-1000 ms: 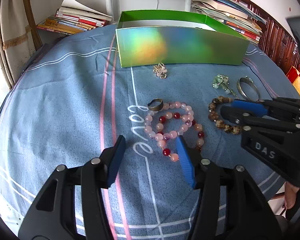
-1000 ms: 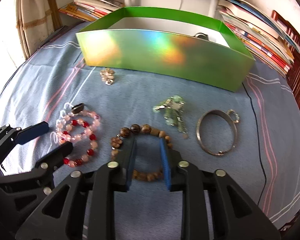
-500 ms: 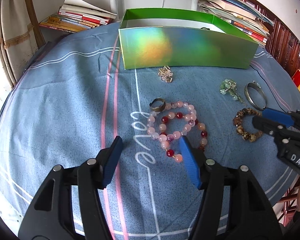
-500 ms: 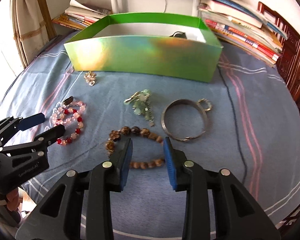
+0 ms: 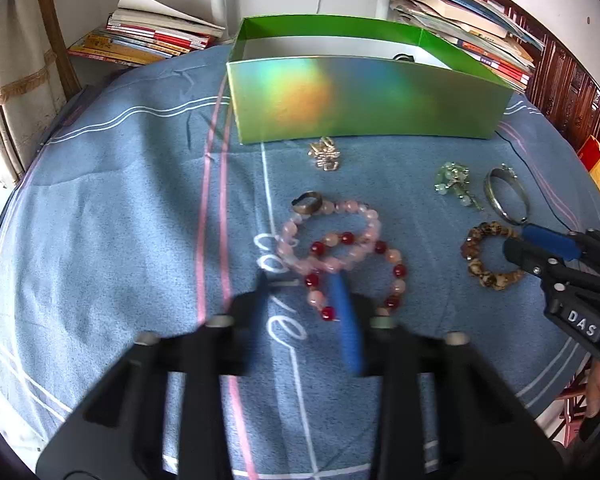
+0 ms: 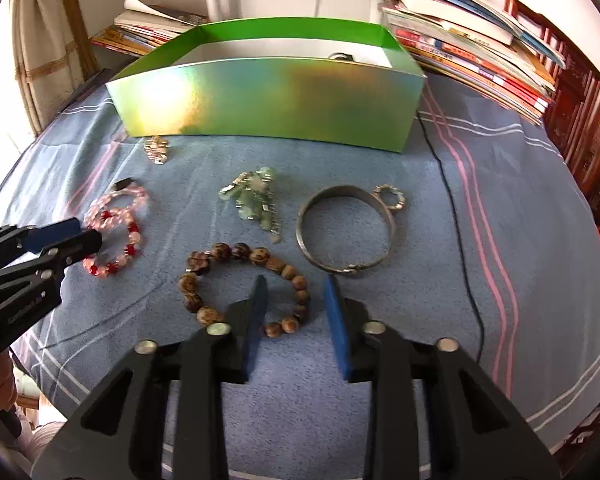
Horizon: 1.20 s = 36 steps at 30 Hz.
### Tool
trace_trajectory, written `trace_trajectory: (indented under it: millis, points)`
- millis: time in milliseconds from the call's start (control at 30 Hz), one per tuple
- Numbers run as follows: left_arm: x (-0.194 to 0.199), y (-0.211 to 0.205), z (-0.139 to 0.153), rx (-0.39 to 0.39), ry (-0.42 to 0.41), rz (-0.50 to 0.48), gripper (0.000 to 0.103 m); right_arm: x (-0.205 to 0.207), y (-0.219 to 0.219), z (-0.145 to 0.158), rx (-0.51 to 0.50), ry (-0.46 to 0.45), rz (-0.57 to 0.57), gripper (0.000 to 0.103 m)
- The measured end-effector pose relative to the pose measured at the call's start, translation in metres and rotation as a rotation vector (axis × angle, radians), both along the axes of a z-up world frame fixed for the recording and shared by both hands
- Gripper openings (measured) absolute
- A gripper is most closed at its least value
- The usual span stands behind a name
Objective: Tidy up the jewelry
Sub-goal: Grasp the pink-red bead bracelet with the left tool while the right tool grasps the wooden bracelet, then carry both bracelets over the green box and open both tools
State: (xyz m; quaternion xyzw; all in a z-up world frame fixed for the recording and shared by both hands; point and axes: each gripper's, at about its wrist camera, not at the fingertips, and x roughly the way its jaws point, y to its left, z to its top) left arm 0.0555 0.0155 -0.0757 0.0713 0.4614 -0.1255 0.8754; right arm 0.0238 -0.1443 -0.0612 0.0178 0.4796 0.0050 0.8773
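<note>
Home room: stacked books (image 6: 472, 40), clothed table (image 6: 440, 208).

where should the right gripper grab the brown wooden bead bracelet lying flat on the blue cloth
Grip the brown wooden bead bracelet across its near right arc, from above, one finger inside the loop and one outside. It lies flat as an open ring, and the open right gripper already straddles that arc.

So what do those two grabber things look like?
Both are black plastic frames with triangle-shaped holes and round silver screws. Each finger ends in a flat blue pad. The right gripper has white letters "DAS" on its side; the left gripper has tiny white writing too small to read. No cables or sleeves show.
</note>
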Motion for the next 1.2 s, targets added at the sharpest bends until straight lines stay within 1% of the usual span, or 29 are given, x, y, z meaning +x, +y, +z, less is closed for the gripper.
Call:
trace_trajectory:
  millis: [33, 100, 133, 200, 267, 433, 533, 600, 667, 800, 967, 1100, 1200]
  points:
    - [0.0, -0.001, 0.0, -0.001, 0.003, -0.003, 0.01, 0.0, 0.003, 0.0, 0.006, -0.003, 0.014, 0.009]
    - [0.001, -0.001, 0.001, -0.001, 0.011, 0.001, 0.008, 0.0, 0.006, 0.0, 0.016, -0.001, 0.026, 0.008]
    - [0.003, -0.001, 0.002, -0.008, 0.02, 0.0, 0.008, 0.001, 0.006, 0.001, 0.043, 0.003, 0.038, 0.008]
    - [0.003, 0.002, 0.006, -0.033, 0.03, -0.005, 0.008, 0.002, 0.007, 0.006, 0.061, -0.007, 0.049, 0.008]
    - [0.001, 0.006, 0.02, -0.048, 0.003, -0.011, 0.008, 0.002, 0.007, 0.018, 0.048, -0.043, 0.047, 0.008]
    - [-0.006, 0.011, 0.066, -0.076, -0.104, -0.026, 0.008, 0.004, 0.003, 0.063, 0.031, -0.168, 0.048, 0.008]
    - [-0.007, 0.011, 0.088, -0.087, -0.159, -0.031, 0.008, 0.005, 0.002, 0.086, 0.011, -0.234, 0.049, 0.008]
    - [-0.004, 0.012, 0.099, -0.096, -0.179, -0.031, 0.008, 0.007, 0.002, 0.099, -0.006, -0.274, 0.047, 0.008]
    - [0.001, 0.012, 0.107, -0.098, -0.188, -0.033, 0.008, 0.013, 0.001, 0.107, -0.016, -0.296, 0.05, 0.008]
    - [0.018, 0.006, 0.121, -0.09, -0.208, -0.048, 0.008, 0.033, 0.0, 0.12, -0.014, -0.313, 0.059, 0.008]
    - [0.056, -0.007, 0.138, -0.085, -0.229, -0.06, 0.008, 0.073, 0.004, 0.141, -0.007, -0.335, 0.048, 0.008]
    - [0.101, -0.021, 0.138, -0.105, -0.202, -0.051, 0.008, 0.107, 0.007, 0.148, -0.037, -0.367, 0.004, 0.008]
    - [0.128, -0.035, 0.129, -0.13, -0.157, -0.061, 0.008, 0.136, 0.0, 0.138, -0.052, -0.332, -0.034, 0.008]
